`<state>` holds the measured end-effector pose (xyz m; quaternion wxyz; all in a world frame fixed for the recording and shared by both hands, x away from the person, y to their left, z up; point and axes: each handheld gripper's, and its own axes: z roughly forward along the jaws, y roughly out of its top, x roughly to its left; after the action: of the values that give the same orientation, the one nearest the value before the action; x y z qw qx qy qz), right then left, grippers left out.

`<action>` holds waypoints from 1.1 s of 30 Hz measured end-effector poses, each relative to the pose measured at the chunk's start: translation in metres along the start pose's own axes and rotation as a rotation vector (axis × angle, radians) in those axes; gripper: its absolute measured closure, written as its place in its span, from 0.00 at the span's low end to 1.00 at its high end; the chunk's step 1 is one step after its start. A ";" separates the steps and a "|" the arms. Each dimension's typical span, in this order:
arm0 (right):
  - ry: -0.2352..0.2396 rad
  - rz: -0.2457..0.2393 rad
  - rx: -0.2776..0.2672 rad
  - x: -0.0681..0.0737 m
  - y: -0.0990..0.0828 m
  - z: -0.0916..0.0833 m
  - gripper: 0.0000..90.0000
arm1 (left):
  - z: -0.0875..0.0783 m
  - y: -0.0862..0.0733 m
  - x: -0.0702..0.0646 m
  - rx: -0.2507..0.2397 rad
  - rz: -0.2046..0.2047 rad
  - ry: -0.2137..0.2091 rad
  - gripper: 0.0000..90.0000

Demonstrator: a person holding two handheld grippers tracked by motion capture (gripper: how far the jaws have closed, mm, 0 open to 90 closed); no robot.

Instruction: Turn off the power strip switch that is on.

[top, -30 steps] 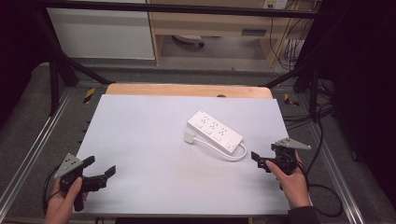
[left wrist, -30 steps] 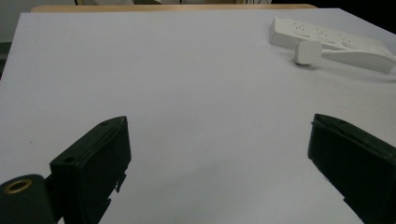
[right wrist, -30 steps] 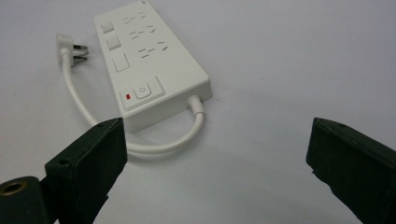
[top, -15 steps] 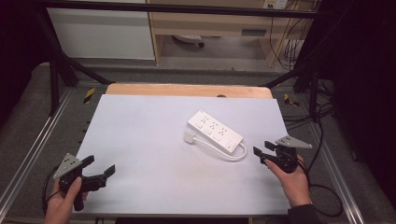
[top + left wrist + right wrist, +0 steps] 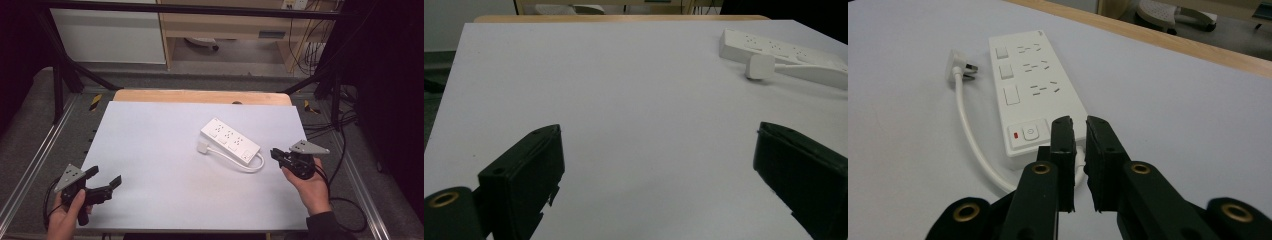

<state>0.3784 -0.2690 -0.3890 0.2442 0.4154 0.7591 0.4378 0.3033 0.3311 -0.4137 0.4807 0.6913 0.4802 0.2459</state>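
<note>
At the near left corner of the table (image 5: 165,150), the left gripper (image 5: 102,184) rests in the person's left hand (image 5: 64,220), its fingers (image 5: 526,175) spread wide and released, with nothing but bare white surface between them. Its grey three-cornered plate faces up and its tips point right and a little away, across the table.

Toward the middle right lies the white power strip (image 5: 230,141), flat on the table and set at a slant — its far end to the left, its near end to the right. Three socket groups with their switches run along the top, and a main switch with a red mark sits at the near end. Its white cable (image 5: 239,161) leaves that near end, loops, and runs back along the strip's near side to the plug (image 5: 202,148), which lies on the table just beside the strip's far-left end.

At the right edge, the right gripper (image 5: 276,154) sits in the person's right hand (image 5: 312,187), pointing left at the strip's near end. Its fingers (image 5: 1064,150) have just been closing and now stand clenched almost together — only a thin gap remains, with nothing gripped between them. Their tips hover just beside the end where the cable comes out.
</note>
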 end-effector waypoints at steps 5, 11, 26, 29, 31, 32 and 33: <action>0.000 -0.003 -0.005 -0.001 0.003 -0.001 0.94 | 0.000 0.000 0.000 0.002 0.005 -0.001 0.07; -0.008 -0.004 -0.007 -0.003 0.005 -0.002 0.97 | 0.001 0.000 -0.001 0.006 0.003 -0.005 0.07; -0.007 -0.018 -0.021 -0.001 0.024 0.000 1.00 | 0.002 -0.001 -0.001 0.013 0.006 -0.015 0.07; -0.006 -0.022 -0.027 -0.001 0.028 0.000 1.00 | 0.002 -0.001 -0.001 0.014 0.005 -0.016 0.07; 0.001 -0.025 -0.031 -0.001 0.032 0.001 1.00 | 0.002 -0.001 -0.001 0.015 0.008 -0.017 0.07; 0.001 -0.025 -0.031 -0.001 0.032 0.001 1.00 | 0.002 -0.001 -0.001 0.016 0.009 -0.016 0.07; 0.006 -0.026 -0.033 -0.001 0.033 0.002 1.00 | 0.002 -0.001 -0.001 0.016 0.011 -0.015 0.07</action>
<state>0.3940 -0.2602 -0.3611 0.2543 0.4003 0.7578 0.4482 0.3039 0.3292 -0.4150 0.4773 0.6997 0.4748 0.2392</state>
